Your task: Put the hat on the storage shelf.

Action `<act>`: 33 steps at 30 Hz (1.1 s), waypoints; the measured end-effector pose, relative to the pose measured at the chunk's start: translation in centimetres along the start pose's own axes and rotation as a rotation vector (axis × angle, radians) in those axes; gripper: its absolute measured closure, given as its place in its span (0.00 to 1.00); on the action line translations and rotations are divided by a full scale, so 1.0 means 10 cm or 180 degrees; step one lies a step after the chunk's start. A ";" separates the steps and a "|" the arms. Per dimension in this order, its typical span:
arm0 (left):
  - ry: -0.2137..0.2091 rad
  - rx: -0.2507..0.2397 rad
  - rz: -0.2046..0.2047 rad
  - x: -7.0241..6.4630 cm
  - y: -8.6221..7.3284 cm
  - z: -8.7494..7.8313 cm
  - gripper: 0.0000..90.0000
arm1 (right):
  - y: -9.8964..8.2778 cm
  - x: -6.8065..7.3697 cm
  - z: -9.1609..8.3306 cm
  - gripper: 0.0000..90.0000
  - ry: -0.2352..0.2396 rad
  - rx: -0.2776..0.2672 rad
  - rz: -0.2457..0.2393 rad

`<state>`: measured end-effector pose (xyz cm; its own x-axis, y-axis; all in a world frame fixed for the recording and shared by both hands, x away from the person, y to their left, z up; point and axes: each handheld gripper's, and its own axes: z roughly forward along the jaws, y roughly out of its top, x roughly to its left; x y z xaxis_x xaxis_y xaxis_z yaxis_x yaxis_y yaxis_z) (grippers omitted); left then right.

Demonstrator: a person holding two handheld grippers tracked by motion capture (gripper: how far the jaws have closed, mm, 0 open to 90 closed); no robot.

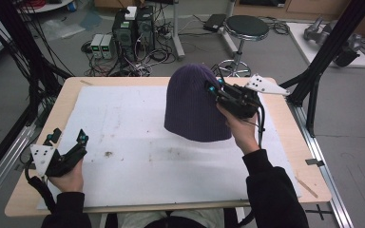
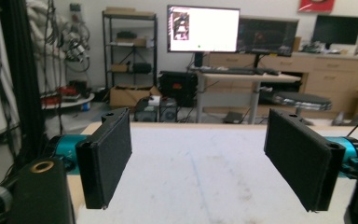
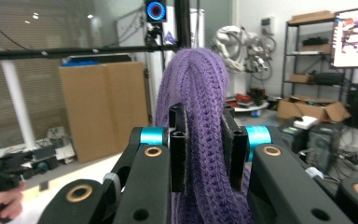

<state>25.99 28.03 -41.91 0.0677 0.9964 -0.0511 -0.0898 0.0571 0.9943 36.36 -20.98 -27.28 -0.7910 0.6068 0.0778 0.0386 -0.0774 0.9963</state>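
Note:
A purple knitted beanie hangs lifted over the white sheet, its lower edge near the sheet. My right gripper is shut on the beanie's right side. In the right gripper view the purple beanie is pinched between the two black pads, and the knit rises above them. My left gripper rests at the table's left front edge, apart from the beanie. In the left gripper view my left gripper stands open, its jaws wide with nothing between them.
The wooden table carries the stained white sheet. A black frame post rises at the right edge, cables and frame bars at the left. Beyond the table stand a round stool and computer boxes on the floor.

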 end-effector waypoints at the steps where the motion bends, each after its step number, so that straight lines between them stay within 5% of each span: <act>1: -0.0091 -0.0034 -0.0030 -0.02 0.04 0.02 0.22 | 0.06 0.03 0.06 0.86 0.0092 -0.0026 0.0004; 6: -0.0443 -0.0142 0.0045 -0.15 0.15 0.09 0.21 | 0.16 0.14 0.17 0.86 0.0158 -0.0100 -0.0072; 11: -0.0688 -0.0155 -0.0015 -0.25 0.19 0.14 0.20 | 0.23 0.21 0.25 0.86 0.0184 -0.0146 -0.0118; 13: -0.0808 -0.0121 -0.0035 -0.29 0.21 0.18 0.19 | 0.26 0.24 0.28 0.86 0.0209 -0.0225 -0.0154; 14: -0.1006 -0.0021 -0.0133 -0.33 0.22 0.24 0.18 | 0.27 0.25 0.29 0.86 0.0235 -0.0239 -0.0143; 15: -0.1006 -0.0021 -0.0133 -0.33 0.22 0.24 0.18 | 0.28 0.26 0.31 0.86 0.0258 -0.0258 -0.0139; 16: -0.1191 0.0044 -0.0200 -0.39 0.25 0.30 0.18 | 0.28 0.26 0.31 0.86 0.0267 -0.0267 -0.0146; 17: -0.1191 0.0044 -0.0200 -0.39 0.25 0.30 0.18 | 0.28 0.26 0.31 0.86 0.0267 -0.0267 -0.0146; 25: -0.1844 0.0125 -0.0344 -0.63 0.41 0.62 0.16 | 0.37 0.33 0.46 0.86 0.0357 -0.0296 -0.0183; 33: -0.2282 0.0330 -0.0257 -0.78 0.46 0.81 0.17 | 0.43 0.45 0.56 0.86 0.0454 -0.0306 -0.0229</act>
<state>33.13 20.04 -36.22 0.7078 0.7012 -0.0862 0.0350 0.0870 0.9956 36.35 -14.17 -22.46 -0.8685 0.4956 -0.0064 -0.0743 -0.1173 0.9903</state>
